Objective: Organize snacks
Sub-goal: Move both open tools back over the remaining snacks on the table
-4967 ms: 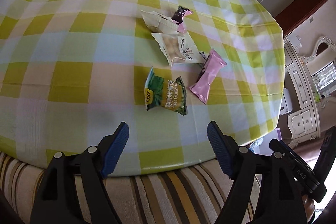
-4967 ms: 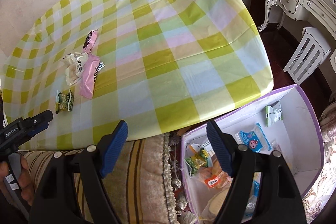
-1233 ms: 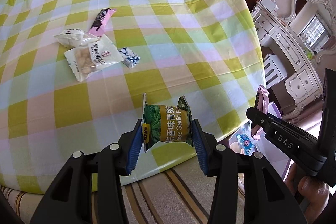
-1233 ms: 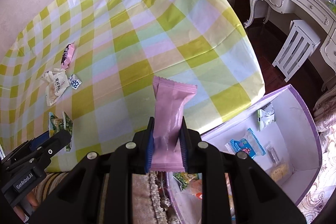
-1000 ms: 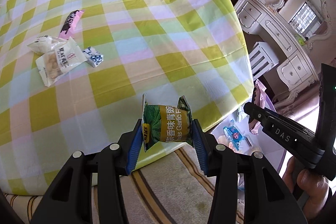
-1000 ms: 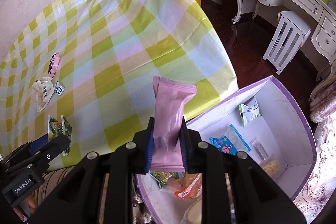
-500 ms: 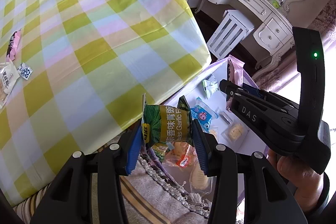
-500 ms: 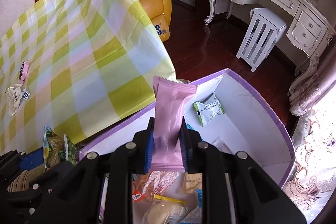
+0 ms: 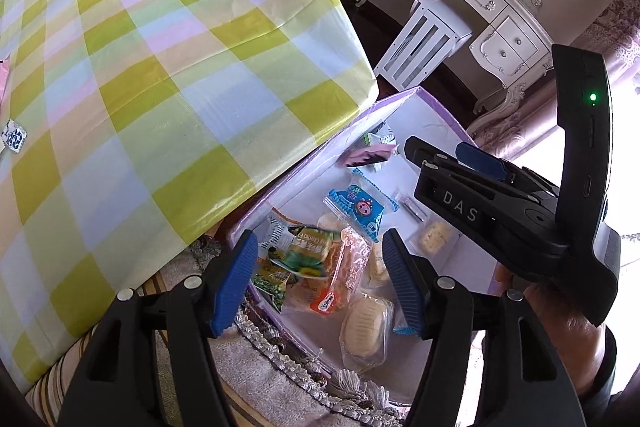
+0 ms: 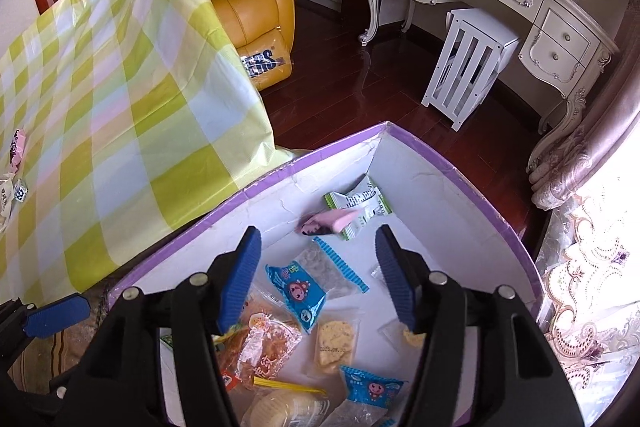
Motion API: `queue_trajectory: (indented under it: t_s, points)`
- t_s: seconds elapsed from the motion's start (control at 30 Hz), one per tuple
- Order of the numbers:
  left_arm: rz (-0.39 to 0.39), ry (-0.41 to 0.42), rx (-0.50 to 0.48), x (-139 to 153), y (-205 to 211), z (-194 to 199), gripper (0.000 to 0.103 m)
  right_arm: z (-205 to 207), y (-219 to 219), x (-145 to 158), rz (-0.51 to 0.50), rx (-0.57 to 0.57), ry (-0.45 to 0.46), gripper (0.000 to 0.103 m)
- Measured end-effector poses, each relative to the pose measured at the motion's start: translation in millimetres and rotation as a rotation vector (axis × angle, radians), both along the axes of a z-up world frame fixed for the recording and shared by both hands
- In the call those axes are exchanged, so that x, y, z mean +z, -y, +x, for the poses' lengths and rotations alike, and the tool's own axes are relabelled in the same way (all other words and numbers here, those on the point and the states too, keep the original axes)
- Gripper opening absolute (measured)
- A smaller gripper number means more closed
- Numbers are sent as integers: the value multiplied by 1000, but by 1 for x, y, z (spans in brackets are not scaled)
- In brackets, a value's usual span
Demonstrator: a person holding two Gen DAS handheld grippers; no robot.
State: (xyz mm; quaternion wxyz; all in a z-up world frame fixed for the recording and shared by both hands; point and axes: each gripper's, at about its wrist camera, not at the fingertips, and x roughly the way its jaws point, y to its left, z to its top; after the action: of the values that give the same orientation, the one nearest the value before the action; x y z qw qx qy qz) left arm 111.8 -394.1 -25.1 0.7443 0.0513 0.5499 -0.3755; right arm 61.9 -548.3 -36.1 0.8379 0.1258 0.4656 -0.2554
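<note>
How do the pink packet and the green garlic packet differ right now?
The pink packet is plain and slim, lying at the box's far end on a white-green packet. The green packet is printed and wider, atop the near-end pile. Both are released and blurred, inside the box.

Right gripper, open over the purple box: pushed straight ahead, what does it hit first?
Likely the blue cartoon-printed snack packet on the floor of the purple-rimmed white box, right between the right gripper fingers; depth is uncertain.

"DAS" is printed on the right gripper (image 9: 460,183); the green snack packet (image 9: 308,247) seems to read "Garlic"
</note>
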Motion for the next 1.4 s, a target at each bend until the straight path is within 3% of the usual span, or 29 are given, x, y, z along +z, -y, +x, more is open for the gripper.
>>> queue_trajectory:
  t_s: [0.43, 0.73, 1.13, 1.4]
  points:
    - [-35, 15, 67, 7, -18, 10, 63, 10, -17, 7, 16, 46, 17, 72]
    - [-49, 54, 192, 18, -55, 36, 63, 24, -38, 11, 25, 96, 20, 74]
    - [-50, 116, 403, 34, -132, 93, 63, 56, -82, 19, 40, 204, 36, 76]
    - [-8, 226, 559, 57, -208, 145, 75, 82, -109, 28, 50, 269, 60, 76]
